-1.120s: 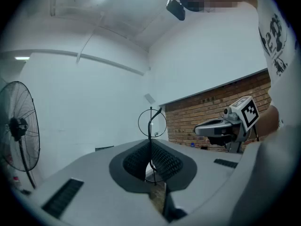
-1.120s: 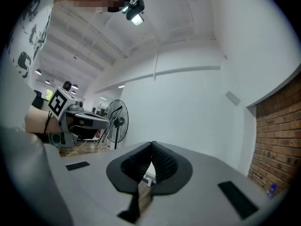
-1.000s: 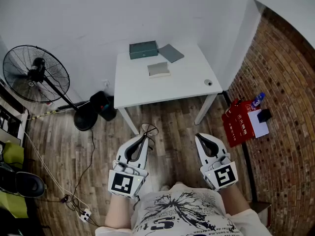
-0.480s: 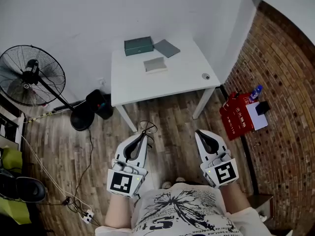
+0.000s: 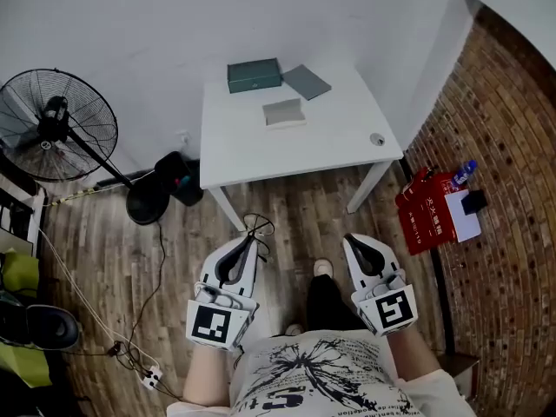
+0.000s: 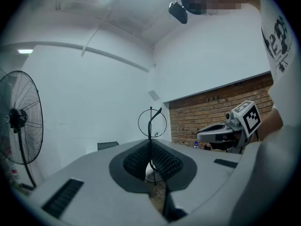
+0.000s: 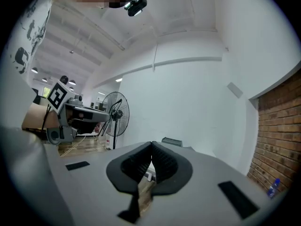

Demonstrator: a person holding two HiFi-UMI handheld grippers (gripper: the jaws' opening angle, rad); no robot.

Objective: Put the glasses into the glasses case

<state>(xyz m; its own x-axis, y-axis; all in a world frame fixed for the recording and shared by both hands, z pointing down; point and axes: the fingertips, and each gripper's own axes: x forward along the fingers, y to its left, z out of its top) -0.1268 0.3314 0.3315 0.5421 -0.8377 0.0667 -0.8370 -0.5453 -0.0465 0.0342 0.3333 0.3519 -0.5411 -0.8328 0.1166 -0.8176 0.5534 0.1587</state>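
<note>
Thin wire-framed glasses (image 5: 257,228) stick out from the tip of my left gripper (image 5: 251,241), which is shut on them. In the left gripper view a round lens rim of the glasses (image 6: 152,122) stands above the closed left gripper (image 6: 151,144). My right gripper (image 5: 353,239) is shut with nothing in it, level with the left one over the wooden floor. On the white table (image 5: 330,146) ahead lie a teal box-shaped case (image 5: 254,75), a flat grey piece (image 5: 307,82) and a small grey-green case (image 5: 284,112), all well beyond both grippers.
A standing fan (image 5: 56,124) and a black bag (image 5: 178,181) are left of the table. A red box (image 5: 428,215) sits by the brick wall (image 5: 504,146) at the right. Cables (image 5: 130,354) trail over the floor at the left. A small round object (image 5: 376,139) lies near the table's right corner.
The person's dark-trousered leg and shoe have come forward between the grippers. The table has shifted a little in view. Both grippers keep their pose, the left still holding the glasses.
</note>
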